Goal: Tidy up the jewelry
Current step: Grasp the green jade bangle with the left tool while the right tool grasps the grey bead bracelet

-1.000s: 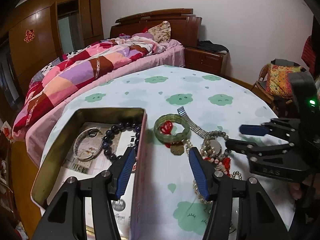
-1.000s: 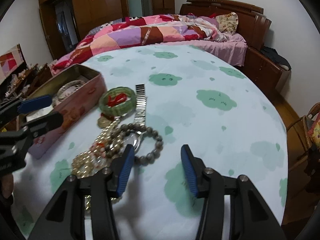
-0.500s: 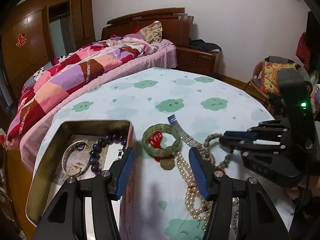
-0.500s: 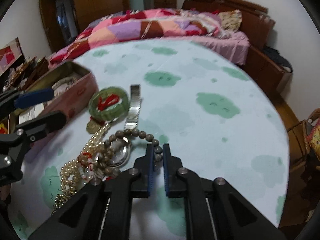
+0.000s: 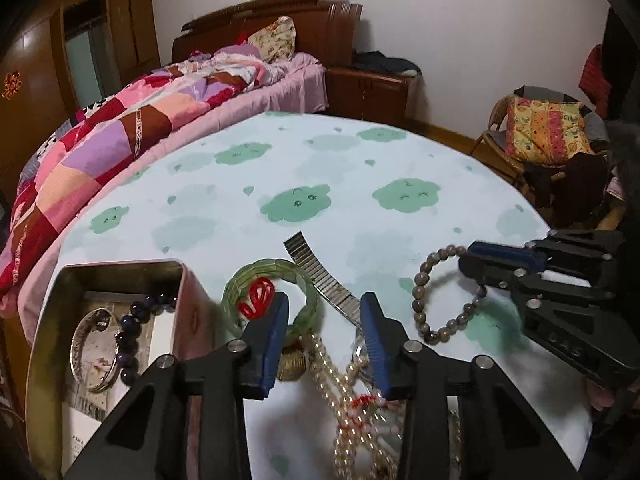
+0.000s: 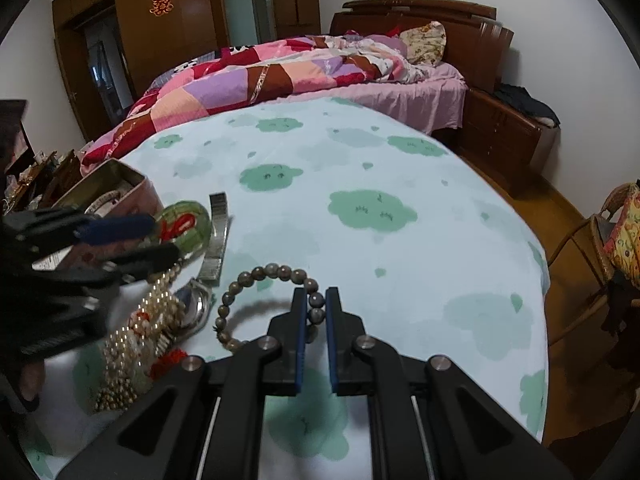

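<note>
The bead bracelet has left the pile, lifted clamped in the right claw for sorting; the left claw, just narrowing, stands apart and empty.

A ring of round brown beads is lifted off the table, pinched on one side. A green bangle with red thread lies flat by the pink tin. Pearls lie in a heap. Inside the tin are a silver bangle and dark beads.
</note>
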